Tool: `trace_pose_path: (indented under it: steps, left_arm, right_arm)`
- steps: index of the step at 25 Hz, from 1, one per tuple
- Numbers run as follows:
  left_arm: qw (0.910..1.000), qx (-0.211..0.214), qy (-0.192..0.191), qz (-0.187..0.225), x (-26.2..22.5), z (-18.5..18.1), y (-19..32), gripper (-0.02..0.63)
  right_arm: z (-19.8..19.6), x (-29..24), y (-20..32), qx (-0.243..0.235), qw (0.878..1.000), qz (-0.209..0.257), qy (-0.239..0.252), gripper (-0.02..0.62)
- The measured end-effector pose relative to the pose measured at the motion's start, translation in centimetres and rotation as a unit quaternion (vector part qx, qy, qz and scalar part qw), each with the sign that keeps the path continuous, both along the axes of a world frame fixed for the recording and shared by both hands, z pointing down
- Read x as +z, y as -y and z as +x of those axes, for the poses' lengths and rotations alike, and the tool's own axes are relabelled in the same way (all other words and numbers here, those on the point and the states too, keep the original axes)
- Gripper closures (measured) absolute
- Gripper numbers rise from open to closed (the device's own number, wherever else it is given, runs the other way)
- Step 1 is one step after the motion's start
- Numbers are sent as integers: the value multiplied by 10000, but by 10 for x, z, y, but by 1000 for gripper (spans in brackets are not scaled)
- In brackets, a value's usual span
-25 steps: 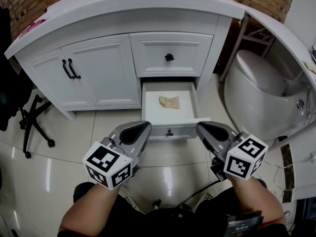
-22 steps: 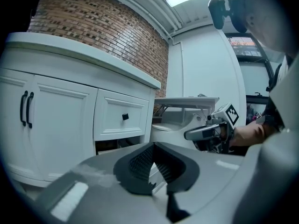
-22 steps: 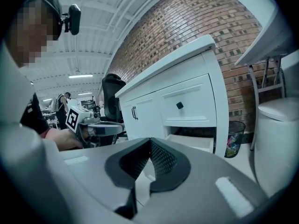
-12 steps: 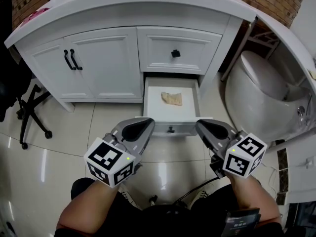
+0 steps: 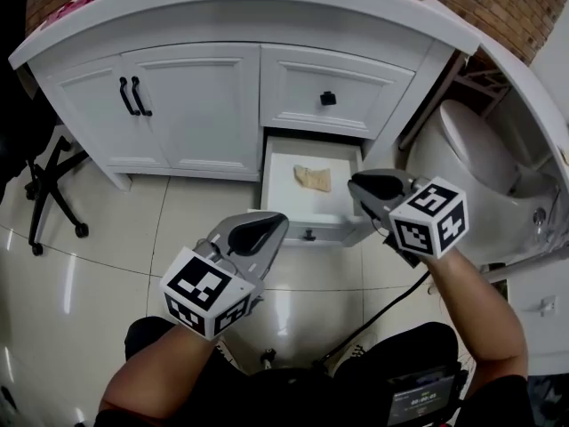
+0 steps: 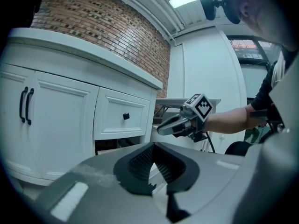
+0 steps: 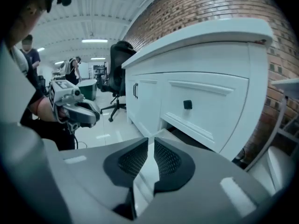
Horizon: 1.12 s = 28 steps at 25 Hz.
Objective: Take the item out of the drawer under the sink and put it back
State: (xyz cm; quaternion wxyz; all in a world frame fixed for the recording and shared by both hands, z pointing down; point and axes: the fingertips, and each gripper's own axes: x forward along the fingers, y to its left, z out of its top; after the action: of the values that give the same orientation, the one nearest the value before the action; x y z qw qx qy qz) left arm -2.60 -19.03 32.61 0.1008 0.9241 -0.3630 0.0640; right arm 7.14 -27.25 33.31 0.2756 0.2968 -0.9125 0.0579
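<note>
The lower drawer (image 5: 283, 205) of the white vanity stands pulled open, and a crumpled tan item (image 5: 313, 178) lies on its white floor. My right gripper (image 5: 355, 183) hovers at the drawer's right front corner, just right of the item, shut with nothing in it. Lower and nearer me, my left gripper (image 5: 276, 224) hangs in front of the drawer's front panel, also shut and empty. The left gripper view shows its own jaws (image 6: 153, 147) together, with the right gripper (image 6: 163, 129) beyond them. In the right gripper view the jaws (image 7: 151, 143) stand nearly touching, facing the vanity.
Above the open drawer is a shut drawer with a black knob (image 5: 328, 98). Cabinet doors with black handles (image 5: 135, 96) are to the left. A toilet (image 5: 480, 163) stands at the right and an office chair (image 5: 44, 189) at the left. The floor is glossy tile (image 5: 107, 256).
My right gripper has moved forward and up, from in front of the drawer to its right front corner. The left gripper has hardly shifted. The head view has tilted slightly.
</note>
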Motion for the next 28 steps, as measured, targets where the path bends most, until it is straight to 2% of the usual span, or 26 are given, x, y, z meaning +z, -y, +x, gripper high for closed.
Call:
trace_pose_path:
  steps: [4,9,13,18,22,26,28]
  left_arm:
    - [10000,-63,-28,-65,3,-3,4,603]
    - [9997,-120,-147,-135,2,-6,8,603]
    - [9997,-119,-155,-171,4,-8,11,603]
    - [9993,-102,-230,-267,5,-9,11,603]
    - [9991,-52,-301,-304,4,-7,9,603]
    - [9989,-63,-333,-331,5,-9,10,603]
    - [9988,-53,-349,-329,4,-10,10,603]
  right_arm:
    - [-18,37,46,-394,9962,-97,-765,554]
    - [-24,104,96,-415,9852,-698,-1508,506]
    - [-30,146,115,-466,9772,-1134,-1736,506]
    - [-35,184,115,-700,9632,-1389,-2193,506]
    - [-35,194,123,-566,9635,-1356,-2239,506]
    - [-34,203,126,-465,9613,-1530,-2244,511]
    - [-32,208,126,-407,9600,-1588,-2270,540]
